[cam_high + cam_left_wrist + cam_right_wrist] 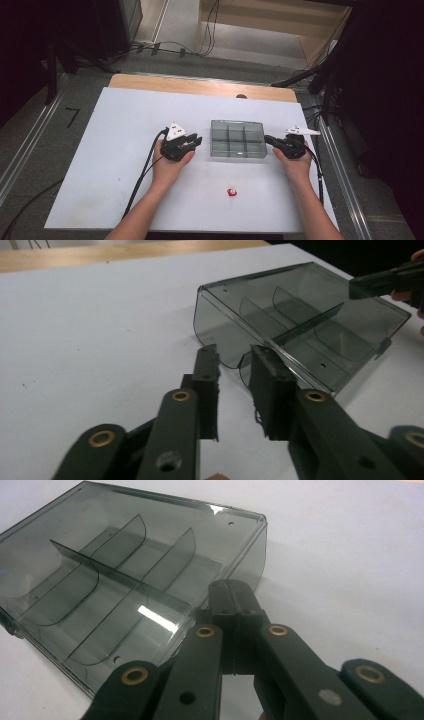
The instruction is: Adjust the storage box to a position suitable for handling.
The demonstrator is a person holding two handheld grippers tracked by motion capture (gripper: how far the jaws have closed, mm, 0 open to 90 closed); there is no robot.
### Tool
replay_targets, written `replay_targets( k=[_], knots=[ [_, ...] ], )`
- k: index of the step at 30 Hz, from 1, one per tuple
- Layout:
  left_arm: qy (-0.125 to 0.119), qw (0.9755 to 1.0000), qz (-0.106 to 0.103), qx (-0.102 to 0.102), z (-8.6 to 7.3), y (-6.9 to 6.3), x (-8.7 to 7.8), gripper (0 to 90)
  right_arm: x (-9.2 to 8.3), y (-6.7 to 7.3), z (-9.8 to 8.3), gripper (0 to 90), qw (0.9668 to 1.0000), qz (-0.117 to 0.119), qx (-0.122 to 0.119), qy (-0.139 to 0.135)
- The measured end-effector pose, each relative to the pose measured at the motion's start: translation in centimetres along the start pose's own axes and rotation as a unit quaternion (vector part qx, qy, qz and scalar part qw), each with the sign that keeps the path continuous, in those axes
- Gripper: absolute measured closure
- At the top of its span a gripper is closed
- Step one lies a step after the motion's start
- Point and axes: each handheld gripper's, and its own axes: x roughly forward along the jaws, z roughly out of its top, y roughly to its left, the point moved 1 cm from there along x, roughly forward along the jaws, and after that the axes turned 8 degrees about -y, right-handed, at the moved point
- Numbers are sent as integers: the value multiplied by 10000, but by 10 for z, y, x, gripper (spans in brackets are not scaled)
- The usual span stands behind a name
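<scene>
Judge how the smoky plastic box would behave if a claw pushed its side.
The box looks thin-walled, so probably light; on the smooth white table it would likely slide rather than tip, being low and flat. Its glossy walls look slippery to pinch, and the clear plastic dividers suggest it is stiff, perhaps brittle.

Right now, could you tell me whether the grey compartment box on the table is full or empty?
Empty. Through the clear grey compartment box, both gripper views show bare dividers and floor in every compartment that is in view.

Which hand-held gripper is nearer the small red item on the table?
Left hand-held gripper. It sits up-left of the red item; the right hand-held gripper is farther, up-right, at the grey divided box.
</scene>
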Motion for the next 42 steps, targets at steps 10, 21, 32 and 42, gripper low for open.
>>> replay_targets(
  k=[10,21,32,42],
  knots=[
    [286,9990,234,-239,-5,11,9,888,8,19,0,879,9998,169,-53,1],
    [423,9986,164,-259,-6,11,14,894,17,32,-5,878,9998,-5,-79,171],
    [588,9965,147,-571,-4,23,4,898,24,51,-11,878,9995,-36,-170,254],
    [581,9960,93,-668,-10,29,-8,899,26,61,-12,879,9995,15,-199,262]
  ],
)
